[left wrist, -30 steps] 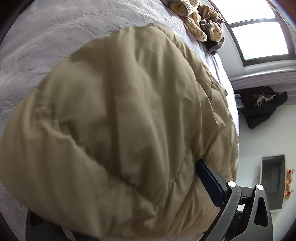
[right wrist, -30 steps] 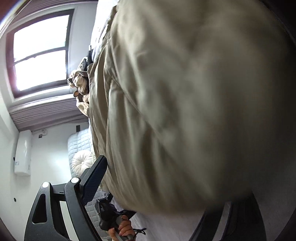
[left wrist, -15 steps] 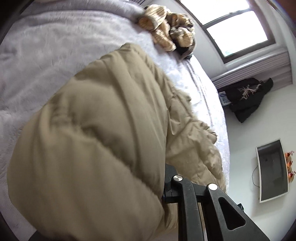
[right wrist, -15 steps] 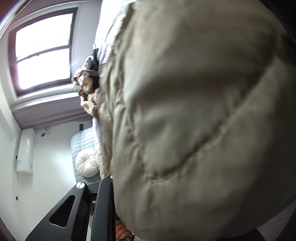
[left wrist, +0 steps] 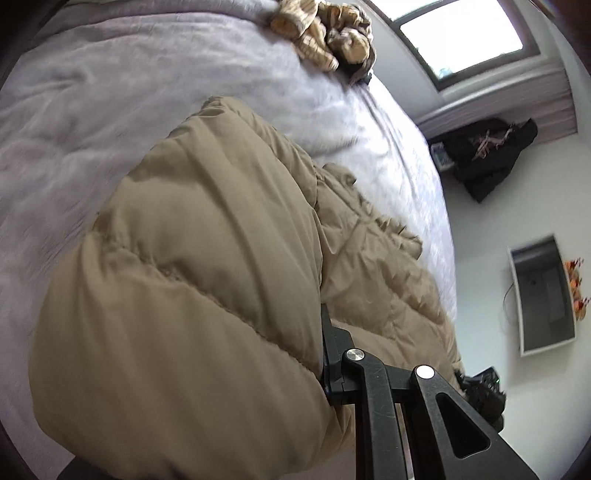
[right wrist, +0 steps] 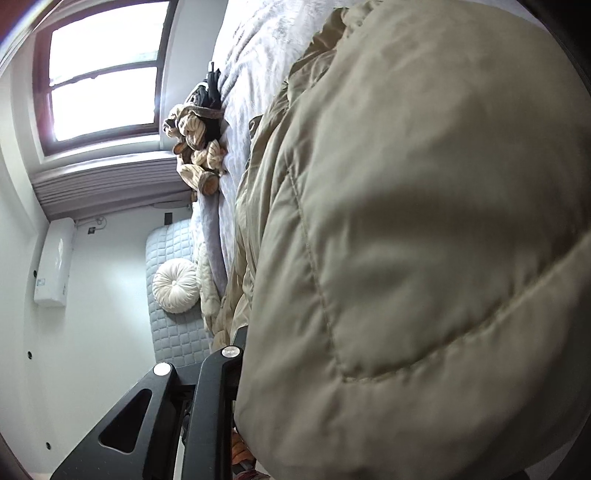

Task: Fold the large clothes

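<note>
Two grippers now bite the same garment: the left gripper (left wrist: 321,354) has its fingers drawn together on a thick fold of the tan quilted puffer coat (left wrist: 192,280), and the right gripper (right wrist: 240,354) has its fingers pinched on another part of that coat (right wrist: 424,221); in each view only one dark finger shows beside the fabric, the other buried under the padding. A second ago both pairs stood wide apart with the coat bulging between them; half a second ago they had already snapped in, and since then both views have drawn back from the bedding, so the gripped edge appears to be coming up. Just beyond the left fingers the puffed panel fills the near field, and further out a flatter part of the coat lies spread on the pale grey quilted bed cover (left wrist: 110,92). Past that, at the far edge of the bed, sits a crumpled heap of cream and brown striped clothing (left wrist: 325,33), well apart from the coat. Out from the right fingers the same heap (right wrist: 195,147) shows near the window (right wrist: 103,77), with a round white cushion (right wrist: 175,290) lower down against the wall. The grasp looks made, so the fold itself is likely the step in hand: carrying the lifted edge over the part lying flat. Slippery padding could slide out if either pinch is shallow.
</note>
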Available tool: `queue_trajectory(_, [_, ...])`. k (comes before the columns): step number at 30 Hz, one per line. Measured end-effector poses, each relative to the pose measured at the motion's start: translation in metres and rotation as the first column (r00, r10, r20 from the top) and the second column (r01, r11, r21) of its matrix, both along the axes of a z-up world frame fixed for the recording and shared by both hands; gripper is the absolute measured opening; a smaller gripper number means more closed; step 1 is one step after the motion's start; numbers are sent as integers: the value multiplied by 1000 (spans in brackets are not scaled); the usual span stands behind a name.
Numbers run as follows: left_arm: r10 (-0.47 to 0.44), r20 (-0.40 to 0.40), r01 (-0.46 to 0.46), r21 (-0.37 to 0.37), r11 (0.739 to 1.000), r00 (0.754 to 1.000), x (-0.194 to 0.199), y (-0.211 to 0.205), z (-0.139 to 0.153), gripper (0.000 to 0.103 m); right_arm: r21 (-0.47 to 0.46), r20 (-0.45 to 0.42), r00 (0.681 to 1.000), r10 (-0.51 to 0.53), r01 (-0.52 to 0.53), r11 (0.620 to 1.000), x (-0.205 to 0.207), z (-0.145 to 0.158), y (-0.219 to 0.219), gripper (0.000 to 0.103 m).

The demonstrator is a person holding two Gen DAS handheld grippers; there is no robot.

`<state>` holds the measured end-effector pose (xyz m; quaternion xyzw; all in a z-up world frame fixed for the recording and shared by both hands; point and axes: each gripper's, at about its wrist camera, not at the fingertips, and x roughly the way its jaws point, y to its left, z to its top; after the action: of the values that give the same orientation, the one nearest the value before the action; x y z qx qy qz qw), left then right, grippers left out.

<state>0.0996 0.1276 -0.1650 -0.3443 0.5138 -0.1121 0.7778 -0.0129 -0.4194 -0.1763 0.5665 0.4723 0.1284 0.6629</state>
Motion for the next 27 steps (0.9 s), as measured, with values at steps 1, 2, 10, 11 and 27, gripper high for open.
queue_trajectory(1, [-9,-12,9,-3,1000,1000,-9,3,-1,20,-2,-6,1000,1,-1,1000,-7,-1,2,22])
queue_trajectory(2, [-18,-23,18,-5,1000,1000,-18,5,-1,20,-7,-14,1000,5,-5,1000,-16,-1,6,22])
queue_trajectory(10, [-145,-95,147,12,989,985,-74,14,-13,20,-42,-86,996,-34,30,999,-83,-2,21,22])
queue_trajectory(11, [-159,-104,161,9,987,982,-78,15,-17,20,-54,-97,994,-47,42,998,-90,-4,22,22])
queue_trajectory(27, [-89,-185,120,165,979,979,-107,25,-1,47,-119,-254,964,-71,42,992,-109,-8,25,46])
